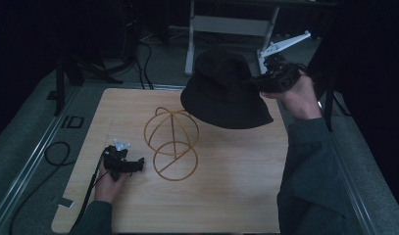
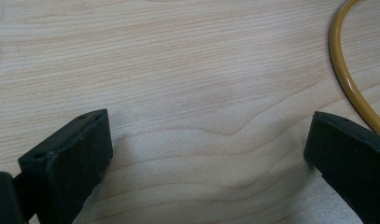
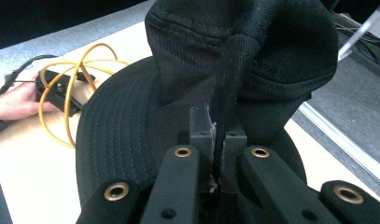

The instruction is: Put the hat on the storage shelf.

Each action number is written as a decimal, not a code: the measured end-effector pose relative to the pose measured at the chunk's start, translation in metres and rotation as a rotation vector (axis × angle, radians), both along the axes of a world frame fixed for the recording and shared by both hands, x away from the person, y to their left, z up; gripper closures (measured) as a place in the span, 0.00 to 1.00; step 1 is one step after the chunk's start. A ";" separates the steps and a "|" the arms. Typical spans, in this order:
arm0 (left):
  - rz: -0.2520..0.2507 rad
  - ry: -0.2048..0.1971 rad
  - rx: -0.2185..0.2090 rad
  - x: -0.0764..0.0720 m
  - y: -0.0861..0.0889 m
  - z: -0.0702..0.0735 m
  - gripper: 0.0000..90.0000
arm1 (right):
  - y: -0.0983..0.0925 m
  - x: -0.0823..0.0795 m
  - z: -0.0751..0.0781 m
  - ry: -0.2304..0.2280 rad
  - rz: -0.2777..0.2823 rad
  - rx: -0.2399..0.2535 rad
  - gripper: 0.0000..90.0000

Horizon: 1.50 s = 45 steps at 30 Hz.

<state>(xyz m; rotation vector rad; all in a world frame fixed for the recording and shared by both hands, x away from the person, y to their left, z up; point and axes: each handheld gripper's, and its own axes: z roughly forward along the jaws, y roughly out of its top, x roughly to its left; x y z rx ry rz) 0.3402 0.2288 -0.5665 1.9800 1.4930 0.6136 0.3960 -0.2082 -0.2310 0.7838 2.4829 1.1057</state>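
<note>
Right claw (image 3: 219,154) is clamped on a fold of the black hat (image 1: 221,90), held in air at upper centre, above the wire stand (image 1: 171,143). Left claw (image 2: 206,154), jaws apart w/ nothing between, rests on the surface (image 1: 226,196) at lower left. Risk: the thin pinch may slip, or the brim knocks the light stand over.
</note>
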 end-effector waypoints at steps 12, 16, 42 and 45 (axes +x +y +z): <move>0.000 0.000 0.000 0.000 0.000 0.000 0.01 | 0.008 -0.001 0.002 -0.010 0.051 0.066 0.98; 0.001 -0.001 -0.001 0.000 0.000 0.000 0.01 | 0.013 -0.002 0.004 -0.018 0.070 0.071 0.98; -0.002 0.004 0.001 0.000 0.000 0.000 0.01 | 0.042 -0.005 0.003 -0.021 0.170 0.101 0.98; -0.002 0.004 0.000 0.000 0.000 0.000 0.01 | 0.044 -0.005 0.003 -0.020 0.183 0.108 0.98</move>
